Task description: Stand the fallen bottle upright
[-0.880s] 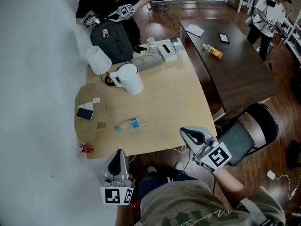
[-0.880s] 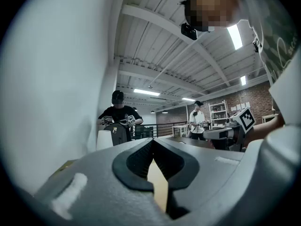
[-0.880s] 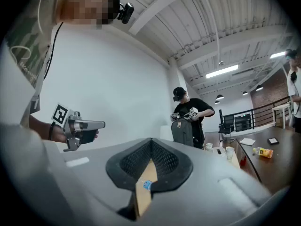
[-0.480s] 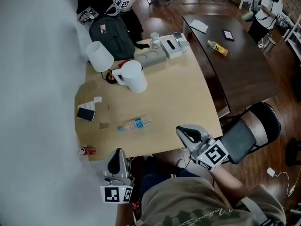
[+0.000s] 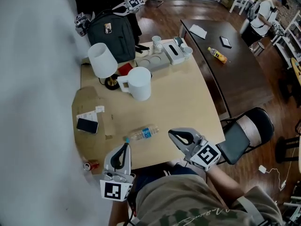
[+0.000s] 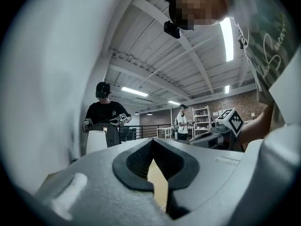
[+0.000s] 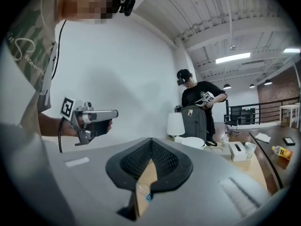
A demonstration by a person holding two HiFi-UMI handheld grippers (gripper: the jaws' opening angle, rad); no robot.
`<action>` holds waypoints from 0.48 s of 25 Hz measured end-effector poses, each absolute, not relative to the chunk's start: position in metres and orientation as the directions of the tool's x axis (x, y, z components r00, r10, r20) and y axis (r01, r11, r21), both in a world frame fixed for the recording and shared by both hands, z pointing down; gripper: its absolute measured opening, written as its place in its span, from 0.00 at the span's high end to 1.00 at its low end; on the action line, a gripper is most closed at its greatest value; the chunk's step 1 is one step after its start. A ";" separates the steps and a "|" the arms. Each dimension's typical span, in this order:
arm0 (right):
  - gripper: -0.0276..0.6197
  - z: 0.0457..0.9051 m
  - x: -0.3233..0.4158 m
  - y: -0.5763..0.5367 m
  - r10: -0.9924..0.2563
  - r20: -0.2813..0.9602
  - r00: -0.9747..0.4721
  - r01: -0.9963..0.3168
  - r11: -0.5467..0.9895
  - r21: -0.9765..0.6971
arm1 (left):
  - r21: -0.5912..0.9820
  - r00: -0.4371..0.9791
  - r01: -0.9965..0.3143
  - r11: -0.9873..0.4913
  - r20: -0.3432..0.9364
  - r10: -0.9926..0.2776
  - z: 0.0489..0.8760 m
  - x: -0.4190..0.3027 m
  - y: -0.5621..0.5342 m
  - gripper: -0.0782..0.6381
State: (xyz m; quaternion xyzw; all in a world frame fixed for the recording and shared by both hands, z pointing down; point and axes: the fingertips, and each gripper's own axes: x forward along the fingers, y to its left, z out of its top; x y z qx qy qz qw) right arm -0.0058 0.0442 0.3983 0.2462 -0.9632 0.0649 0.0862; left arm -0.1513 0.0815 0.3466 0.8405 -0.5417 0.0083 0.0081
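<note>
A clear plastic bottle (image 5: 142, 133) with a blue label lies on its side near the front edge of the light wooden table (image 5: 183, 102). My left gripper (image 5: 126, 146) hovers at the table's front edge, just below and left of the bottle, jaws shut and empty. My right gripper (image 5: 173, 135) is level with the bottle on its right, a short way off, also shut with nothing in it. In the right gripper view a bit of the bottle's label (image 7: 147, 196) shows through the gap under the closed jaws (image 7: 151, 140). The left gripper view shows the jaws meeting at their tip (image 6: 153, 141).
A white jug (image 5: 139, 83), a white lamp (image 5: 102, 60), a black backpack (image 5: 113, 32), a tray with cups (image 5: 157, 55) and a phone (image 5: 87, 125) share the table. A red can (image 5: 91, 165) lies at the front left. A black chair (image 5: 244, 135) stands right. Another person with grippers stands behind the backpack.
Both grippers have come closer to the lying bottle, the left up to the table's front edge, the right leftward. The head view has shifted. The bottle has not moved on the table.
</note>
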 end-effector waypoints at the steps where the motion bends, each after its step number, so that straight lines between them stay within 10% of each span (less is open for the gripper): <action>1: 0.95 0.401 -0.019 0.044 -0.445 0.208 -0.871 -0.470 0.878 -0.088 | 0.019 0.415 -0.910 -0.414 0.015 -0.910 0.349 -0.159 0.076 0.88; 12: 0.94 0.464 -0.090 0.031 -0.281 0.369 -0.886 -0.333 0.939 -0.085 | 0.096 0.395 -0.916 -0.390 0.035 -0.918 0.360 -0.192 0.033 0.89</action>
